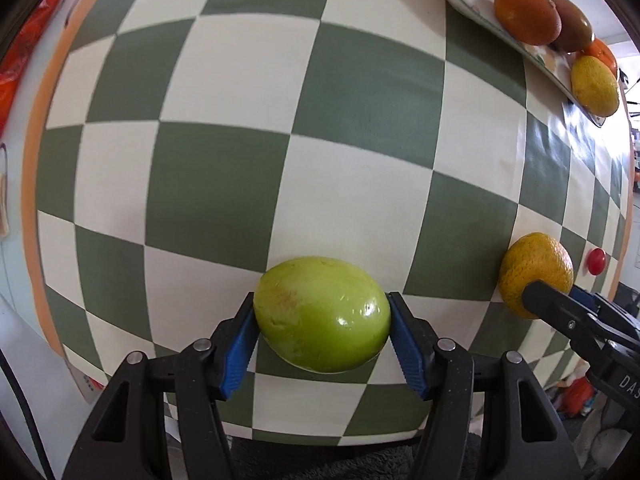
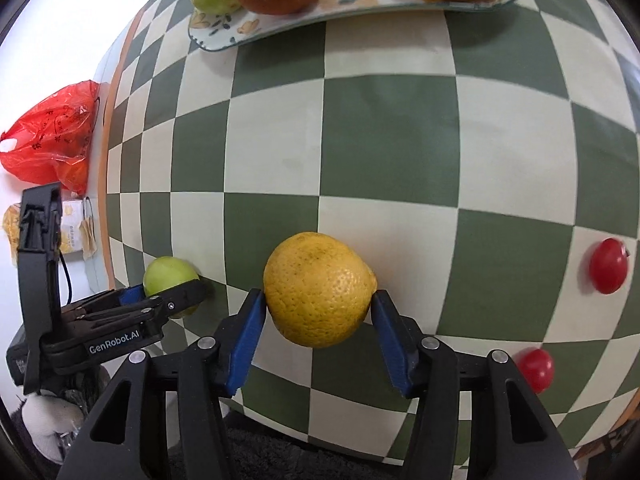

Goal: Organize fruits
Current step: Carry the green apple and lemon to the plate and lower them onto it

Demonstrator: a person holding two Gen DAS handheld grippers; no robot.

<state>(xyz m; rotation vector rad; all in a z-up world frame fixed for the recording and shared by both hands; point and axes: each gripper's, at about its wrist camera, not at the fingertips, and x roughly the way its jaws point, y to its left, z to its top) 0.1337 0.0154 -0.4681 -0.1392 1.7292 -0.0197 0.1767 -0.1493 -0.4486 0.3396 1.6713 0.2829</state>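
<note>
A green fruit (image 1: 320, 312) lies low over the checked tablecloth (image 1: 256, 160) near its front edge, and my left gripper (image 1: 322, 322) is shut on it, a blue pad pressing each side. To its right a yellow-orange citrus (image 2: 320, 288) is clamped the same way in my right gripper (image 2: 320, 306). Each gripper shows in the other's view: the right gripper (image 1: 560, 304) on the citrus (image 1: 536, 268), the left gripper (image 2: 172, 300) on the green fruit (image 2: 168, 276). I cannot tell whether either fruit touches the cloth.
A patterned plate (image 2: 280, 26) at the far side holds several fruits: green, brown, orange and yellow. Two red cherry tomatoes (image 2: 608, 266) (image 2: 534, 368) lie on the cloth to the right. A red plastic bag (image 2: 52, 140) sits off the table's left edge.
</note>
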